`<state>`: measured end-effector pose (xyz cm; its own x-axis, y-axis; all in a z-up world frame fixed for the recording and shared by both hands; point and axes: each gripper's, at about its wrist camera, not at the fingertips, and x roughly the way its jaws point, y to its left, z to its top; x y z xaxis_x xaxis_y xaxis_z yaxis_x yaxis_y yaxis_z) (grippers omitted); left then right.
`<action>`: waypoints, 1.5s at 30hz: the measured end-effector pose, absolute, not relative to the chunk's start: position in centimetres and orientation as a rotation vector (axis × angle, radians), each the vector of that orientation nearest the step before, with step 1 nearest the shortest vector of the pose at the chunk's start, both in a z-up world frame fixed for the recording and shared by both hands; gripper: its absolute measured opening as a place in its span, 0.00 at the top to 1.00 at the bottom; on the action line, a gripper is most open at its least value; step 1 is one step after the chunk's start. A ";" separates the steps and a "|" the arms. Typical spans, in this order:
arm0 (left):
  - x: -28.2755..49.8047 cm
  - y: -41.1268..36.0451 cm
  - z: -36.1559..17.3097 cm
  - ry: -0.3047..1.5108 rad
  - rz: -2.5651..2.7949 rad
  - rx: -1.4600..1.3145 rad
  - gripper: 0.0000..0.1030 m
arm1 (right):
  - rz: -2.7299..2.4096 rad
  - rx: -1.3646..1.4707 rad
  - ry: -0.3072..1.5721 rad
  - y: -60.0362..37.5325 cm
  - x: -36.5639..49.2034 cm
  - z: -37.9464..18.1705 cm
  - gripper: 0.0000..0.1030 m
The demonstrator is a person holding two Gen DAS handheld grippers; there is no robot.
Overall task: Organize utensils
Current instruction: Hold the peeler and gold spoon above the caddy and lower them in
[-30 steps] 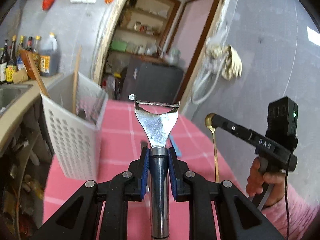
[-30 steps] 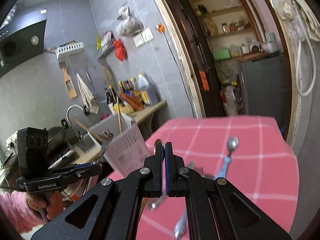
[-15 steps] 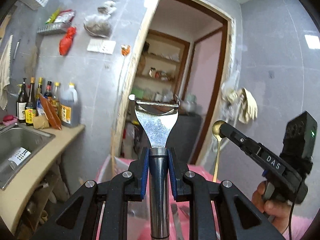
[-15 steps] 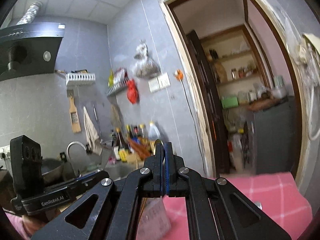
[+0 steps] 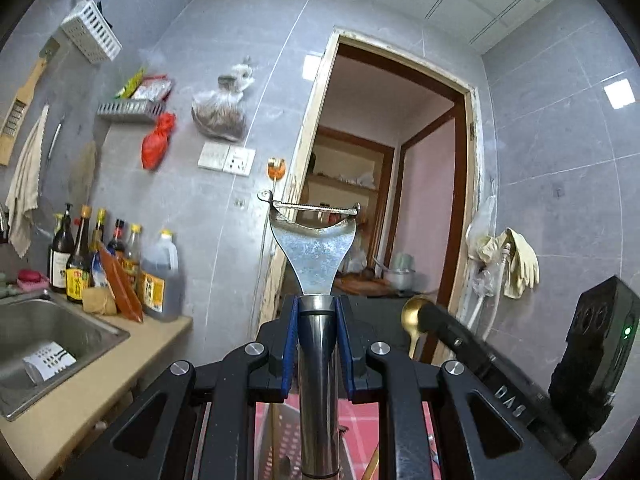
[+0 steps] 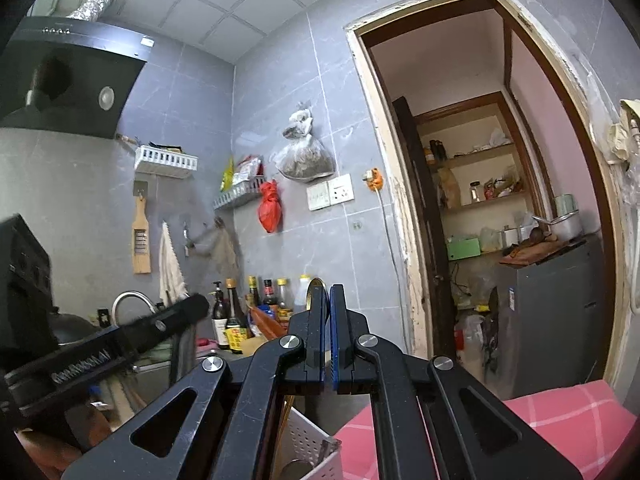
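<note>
My left gripper (image 5: pixel 317 312) is shut on a steel peeler (image 5: pixel 314 252) by its round handle; the Y-shaped head points up toward the wall and doorway. My right gripper (image 6: pixel 329 300) is shut on a gold spoon (image 5: pixel 414 314); only its bowl edge (image 6: pixel 313 285) peeks past the left finger. In the left wrist view the spoon sticks out of the right gripper at lower right. The white perforated utensil basket (image 6: pixel 316 446) stands below both grippers on the pink checked tablecloth (image 6: pixel 560 416); its wall also shows low in the left wrist view (image 5: pixel 284 440).
A counter with a steel sink (image 5: pixel 48 344) and several sauce bottles (image 5: pixel 100 264) lies to the left. A grey tiled wall with hanging bags and a socket is ahead. An open doorway (image 6: pixel 500 220) leads to shelves and a dark cabinet.
Both grippers have tilted upward: the table and basket have dropped to the bottom of both views, and wall and ceiling fill them. Peeler and spoon stay gripped.
</note>
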<state>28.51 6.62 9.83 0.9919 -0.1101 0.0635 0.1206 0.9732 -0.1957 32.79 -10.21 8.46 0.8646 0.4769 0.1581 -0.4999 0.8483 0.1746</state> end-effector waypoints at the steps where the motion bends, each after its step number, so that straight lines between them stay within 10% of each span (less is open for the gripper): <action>1: 28.4 6.6 9.7 -0.059 -0.113 -0.201 0.83 | 0.514 0.214 -0.106 -10.2 33.0 8.2 0.97; 45: 27.9 6.1 7.6 -0.118 -0.104 -0.158 0.82 | 0.606 0.127 -0.001 -9.4 34.0 4.5 0.97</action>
<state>27.95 6.13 7.64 0.9877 -0.0938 0.1248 0.1123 0.9822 -0.1504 34.03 -9.35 4.54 0.8220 0.5682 0.0379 -0.5683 0.8143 0.1186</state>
